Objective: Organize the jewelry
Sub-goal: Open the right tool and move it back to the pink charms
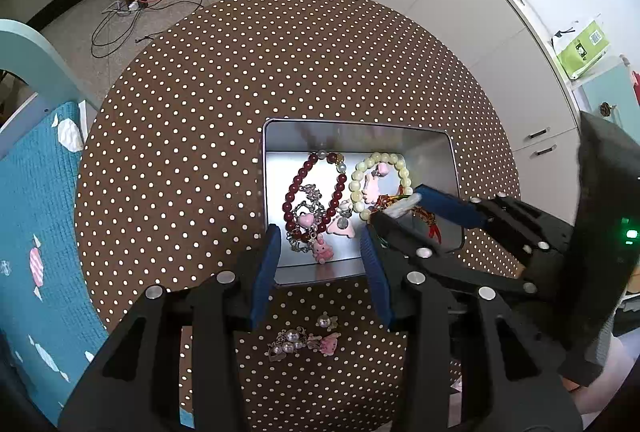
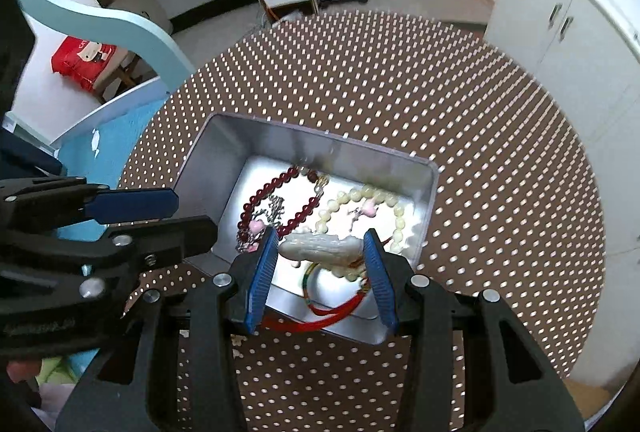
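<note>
Lowering a white carved pendant [image 2: 318, 249] on its red cord [image 2: 332, 312] into the metal tin [image 2: 424, 207]

We are holding the pendant across the right gripper [image 2: 320, 252], jaws partly closed on it, and should be easing it down before letting go; our left gripper [image 1: 320, 248] is hanging with jaws half apart and empty over the tin, where a dark red bead bracelet [image 1: 294, 191], a pale bead bracelet [image 1: 356, 183] and pink charms [image 1: 322, 252] are lying, while more charms [image 1: 304, 342] are waiting on the dotted cloth [image 1: 240, 71]

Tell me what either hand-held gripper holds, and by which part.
The right hand-held gripper holds a white carved pendant by its two ends, over the tin. The left hand-held gripper is empty.
</note>
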The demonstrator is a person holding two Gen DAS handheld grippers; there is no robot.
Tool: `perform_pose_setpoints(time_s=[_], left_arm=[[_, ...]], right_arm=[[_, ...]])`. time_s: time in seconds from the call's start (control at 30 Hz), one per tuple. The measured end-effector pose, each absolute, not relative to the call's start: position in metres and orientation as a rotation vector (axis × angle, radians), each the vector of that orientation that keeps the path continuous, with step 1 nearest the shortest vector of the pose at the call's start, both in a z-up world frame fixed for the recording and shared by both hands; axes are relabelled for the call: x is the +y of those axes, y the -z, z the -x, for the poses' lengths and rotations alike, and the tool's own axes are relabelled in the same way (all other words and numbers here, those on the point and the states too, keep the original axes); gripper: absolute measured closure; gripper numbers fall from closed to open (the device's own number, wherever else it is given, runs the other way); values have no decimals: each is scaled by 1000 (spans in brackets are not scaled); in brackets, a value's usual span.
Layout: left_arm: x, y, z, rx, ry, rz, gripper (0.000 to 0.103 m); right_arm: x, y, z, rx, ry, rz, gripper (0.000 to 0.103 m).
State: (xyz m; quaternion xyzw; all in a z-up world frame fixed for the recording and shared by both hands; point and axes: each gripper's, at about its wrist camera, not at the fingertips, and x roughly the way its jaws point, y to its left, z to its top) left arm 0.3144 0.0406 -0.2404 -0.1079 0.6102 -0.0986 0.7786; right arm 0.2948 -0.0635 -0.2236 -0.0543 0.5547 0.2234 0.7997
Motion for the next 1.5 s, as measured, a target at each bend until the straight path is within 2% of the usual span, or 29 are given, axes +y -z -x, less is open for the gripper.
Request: perform_pose_setpoints(time_s=[0.2,0.3,0.4,0.43,0.47,0.87,1.2,1.5], left_arm=[[41,238,-314,1316,232,251,51],[38,235,-315,1310,226,230,51],[38,232,-315,1304,224,232,49],[38,231,-315,1303,223,231,49],[38,230,-315,1302,222,229,49],[32,204,-293,1245,217,195,45],[54,197,-265,1230,135,171,45],[74,228,-238,1322,67,191,45]], right_arm=[[-53,226,-297,1209,-496,158,61],[-49,225,-297,1216,-496,165,61],[-49,222,-297,1222,-499,145,53],[-49,220,-297,1217,-493,144,46],[-50,218,-297,1211,-494,138,44],[-69,194,-277,1146,-456,110,33],[-81,188,-257,1120,-434,84,32],[-70,199,-231,1153,-535,84,32]])
